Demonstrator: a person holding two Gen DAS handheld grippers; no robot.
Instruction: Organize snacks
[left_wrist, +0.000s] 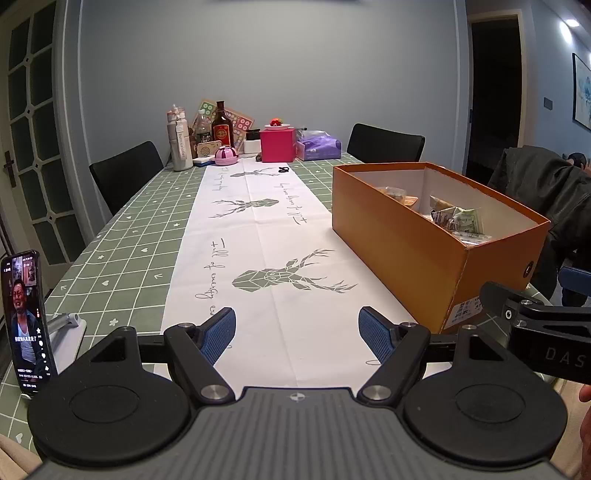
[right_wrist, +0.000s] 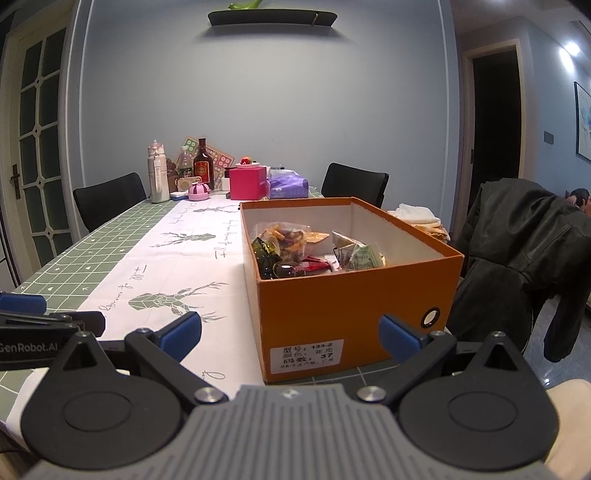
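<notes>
An orange shoebox (right_wrist: 351, 306) stands on the table with several wrapped snacks (right_wrist: 295, 247) inside; it also shows in the left wrist view (left_wrist: 413, 236), to the right, with snacks (left_wrist: 458, 219) visible over its rim. My right gripper (right_wrist: 291, 332) is open and empty, just in front of the box's near end. My left gripper (left_wrist: 297, 328) is open and empty, low over the white table runner (left_wrist: 266, 229), left of the box. The right gripper's body (left_wrist: 535, 325) shows at the right edge of the left wrist view.
A phone on a stand (left_wrist: 26, 321) plays video at the near left. Bottles (left_wrist: 221, 125), a pink box (left_wrist: 277, 146) and a tissue pack (left_wrist: 319, 146) crowd the far end. Black chairs (left_wrist: 125, 173) flank the table; a dark jacket (right_wrist: 524, 254) hangs at the right.
</notes>
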